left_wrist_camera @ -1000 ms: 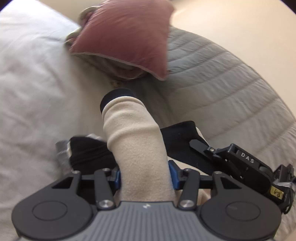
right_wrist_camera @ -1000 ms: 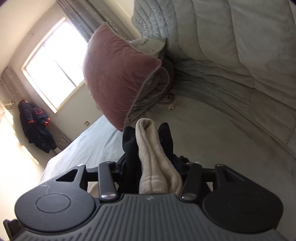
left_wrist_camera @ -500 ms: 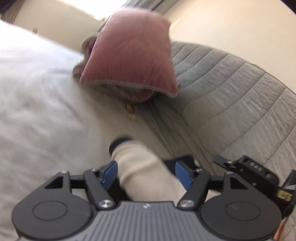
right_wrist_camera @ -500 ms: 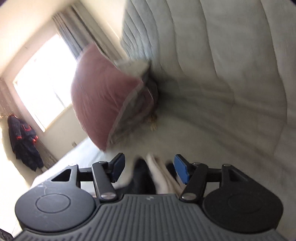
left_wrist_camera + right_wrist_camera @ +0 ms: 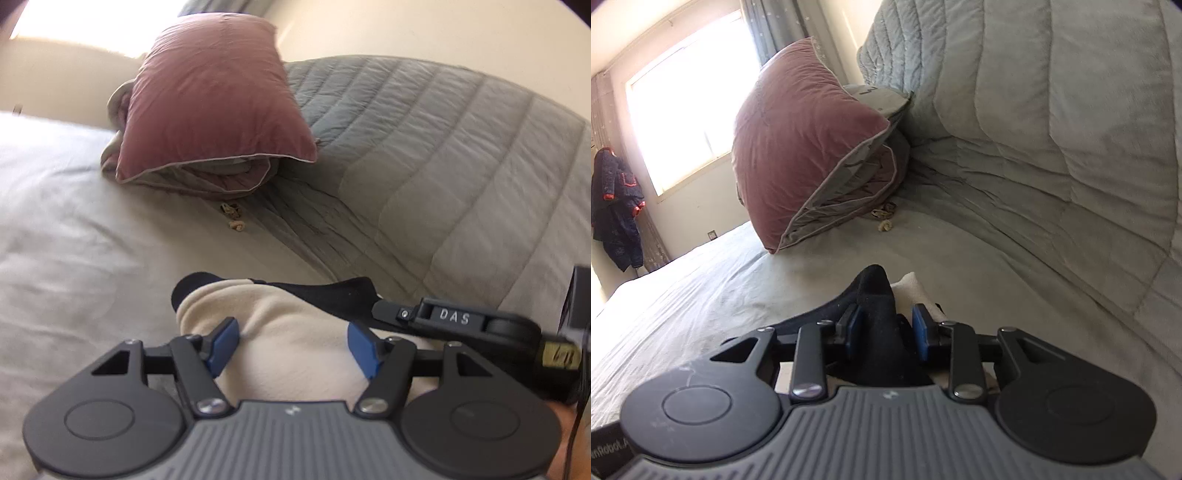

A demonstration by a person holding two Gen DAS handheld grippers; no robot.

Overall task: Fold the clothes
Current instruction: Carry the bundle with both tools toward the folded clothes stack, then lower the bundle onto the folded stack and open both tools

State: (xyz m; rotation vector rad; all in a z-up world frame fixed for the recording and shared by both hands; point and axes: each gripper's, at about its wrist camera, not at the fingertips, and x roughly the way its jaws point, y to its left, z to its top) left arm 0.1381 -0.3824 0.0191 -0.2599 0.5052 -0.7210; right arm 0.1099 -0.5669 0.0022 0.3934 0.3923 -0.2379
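- Left gripper: blue pads spread wide, nothing clamped; 1 s ago the cream fleece garment w/ black trim was pinched between them, released by 0.5 s ago.
- Garment now seen lying on the pale grey bedsheet, bunched between and under the parted pads, black edge toward the quilted grey blanket.
- Right gripper: pads narrow, closed on the garment's black fabric; 0.5 s ago they were wide apart, 1 s ago clamped on black + cream folds.
- Dusty-pink pillow seen beyond, against the blanket; position unchanged.
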